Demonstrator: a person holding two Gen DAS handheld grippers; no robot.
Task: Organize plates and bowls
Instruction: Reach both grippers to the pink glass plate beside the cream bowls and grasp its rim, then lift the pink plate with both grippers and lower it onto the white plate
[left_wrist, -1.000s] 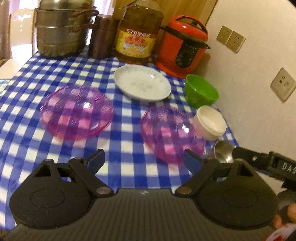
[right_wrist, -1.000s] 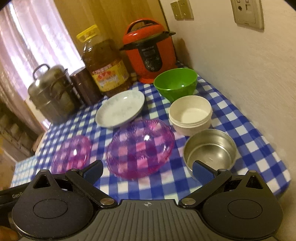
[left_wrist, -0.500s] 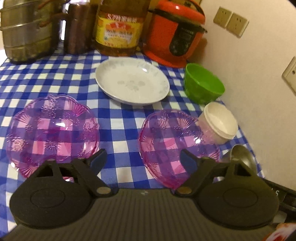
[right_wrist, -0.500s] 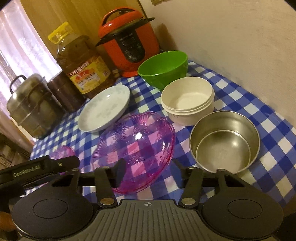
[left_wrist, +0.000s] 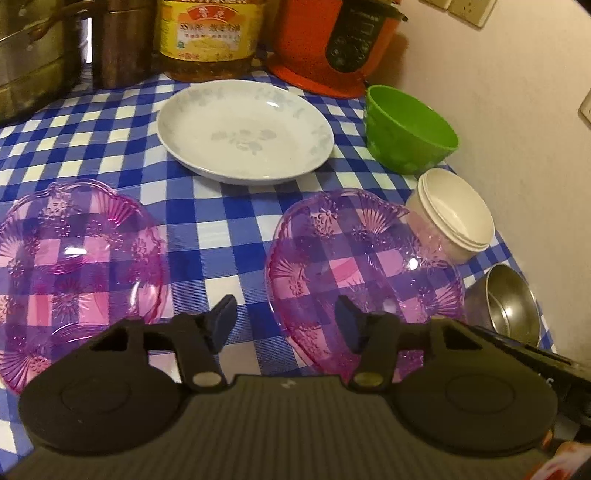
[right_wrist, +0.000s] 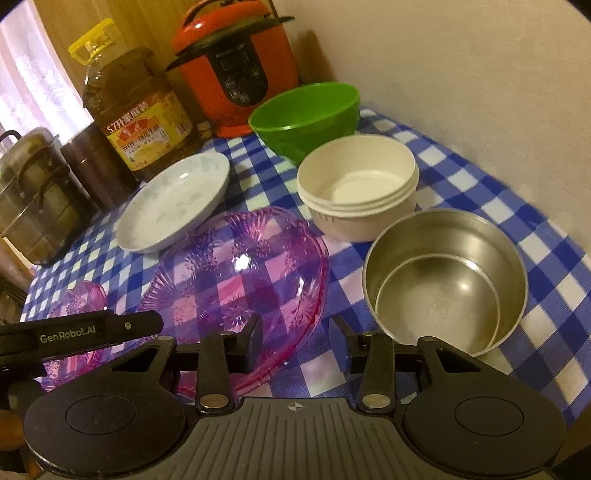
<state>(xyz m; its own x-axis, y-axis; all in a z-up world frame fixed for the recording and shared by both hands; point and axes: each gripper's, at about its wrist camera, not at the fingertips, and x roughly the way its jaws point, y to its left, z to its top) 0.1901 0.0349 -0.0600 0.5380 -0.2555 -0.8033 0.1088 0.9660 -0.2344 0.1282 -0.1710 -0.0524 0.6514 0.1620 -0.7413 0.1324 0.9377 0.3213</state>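
Blue-checked tablecloth (right_wrist: 461, 173) ran to its edge close under the wall on the right. Both hands had dropped nearer, wide tongs narrowing: the left gripper (left_wrist: 286, 321) was closing over the near rim of the right pink glass plate (left_wrist: 362, 266), the right gripper (right_wrist: 295, 341) closing at that rim's other side, neither yet pinching. That suggested a lift was starting. The white plate (left_wrist: 243, 129), left pink plate (left_wrist: 70, 266), steel bowl (right_wrist: 443, 280), cream bowls (right_wrist: 358, 184) and green bowl (right_wrist: 306, 110) crowded round; free cloth lay between the pink plates.
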